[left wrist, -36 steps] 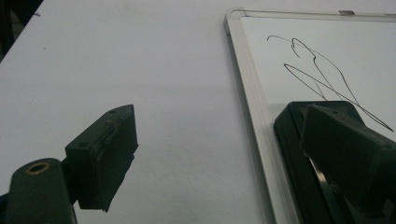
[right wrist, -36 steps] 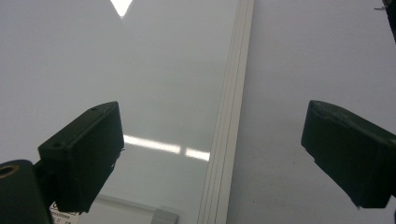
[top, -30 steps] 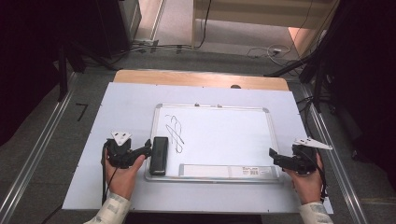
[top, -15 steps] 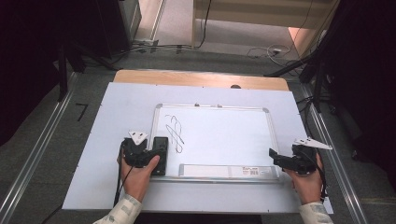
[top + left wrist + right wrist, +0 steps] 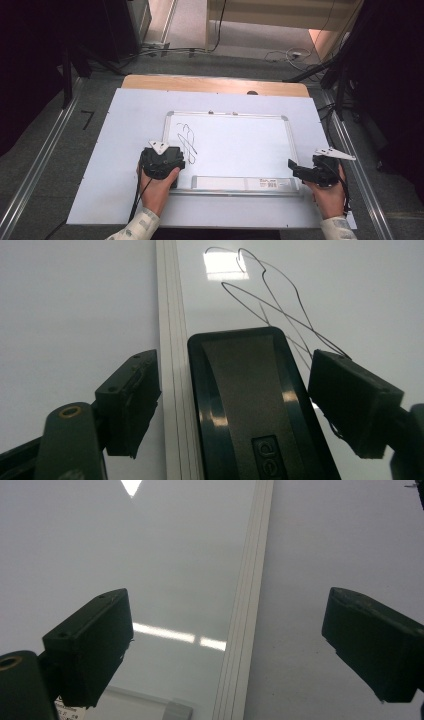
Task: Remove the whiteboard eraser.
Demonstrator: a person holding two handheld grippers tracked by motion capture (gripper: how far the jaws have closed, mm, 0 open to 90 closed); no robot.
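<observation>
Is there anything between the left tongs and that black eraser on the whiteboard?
Nothing visible. The eraser already lies between the left tongs, whose jaws have just been closing; gaps remain on both sides, and the whiteboard frame runs beneath.

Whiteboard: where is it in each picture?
High view: the whiteboard lies in the middle of the table.
Left gripper view: the whiteboard is on the right side, with the black eraser lying on it.
Right gripper view: the whiteboard is on the left side.
Shared landmark: its pale frame, a strip running up both gripper views.
</observation>
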